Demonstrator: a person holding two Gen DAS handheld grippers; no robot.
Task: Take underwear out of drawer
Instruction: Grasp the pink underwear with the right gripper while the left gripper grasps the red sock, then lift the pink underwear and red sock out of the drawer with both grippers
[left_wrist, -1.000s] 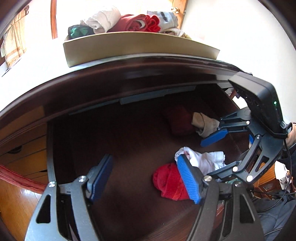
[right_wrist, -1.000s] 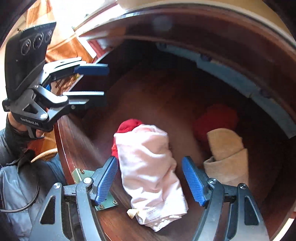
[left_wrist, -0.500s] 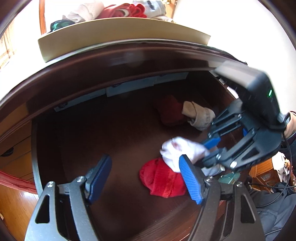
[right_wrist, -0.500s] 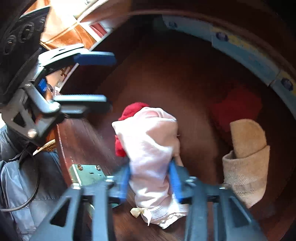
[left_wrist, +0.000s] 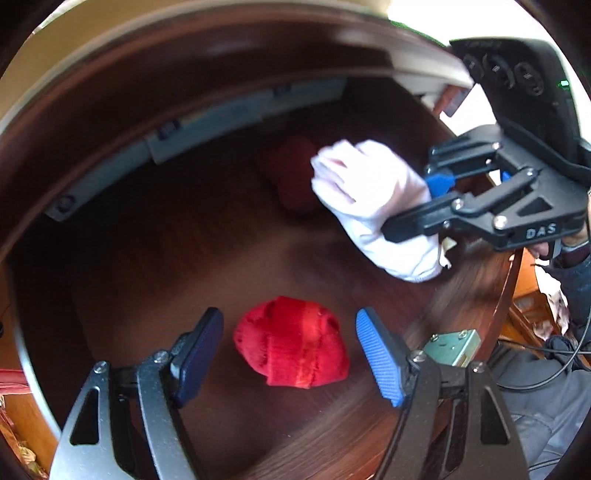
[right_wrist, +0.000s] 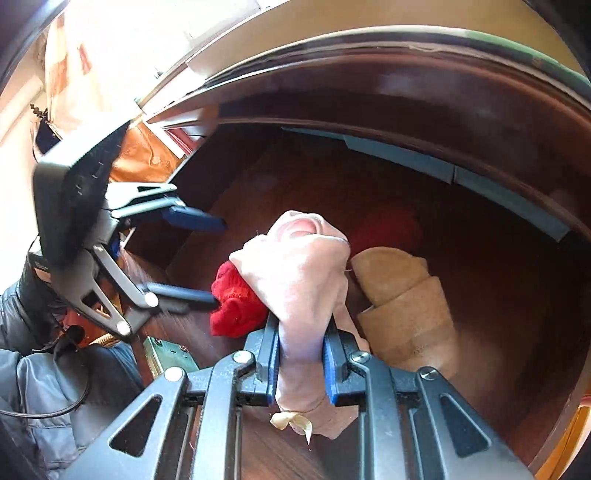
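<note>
In the open dark wooden drawer (left_wrist: 155, 258) lies a bright red rolled underwear (left_wrist: 291, 349). My left gripper (left_wrist: 290, 350) stands open around it, one pad on each side and neither touching. My right gripper (right_wrist: 301, 363) is shut on a white rolled underwear (right_wrist: 299, 280), lifted off the drawer floor; in the left wrist view the white roll (left_wrist: 373, 206) hangs in the right gripper (left_wrist: 417, 206). The red roll (right_wrist: 234, 306) shows beside the left gripper (right_wrist: 218, 258) in the right wrist view.
A beige folded garment (right_wrist: 402, 299) and a dark red one (right_wrist: 384, 229) lie deeper in the drawer. A metal lock plate (left_wrist: 452, 347) sits on the drawer's front edge. A person's dark sleeve (right_wrist: 44, 384) is at the left.
My right gripper closed on the white roll and raised it off the drawer floor. My left gripper swung down into the drawer until its open pads came either side of the red roll.
</note>
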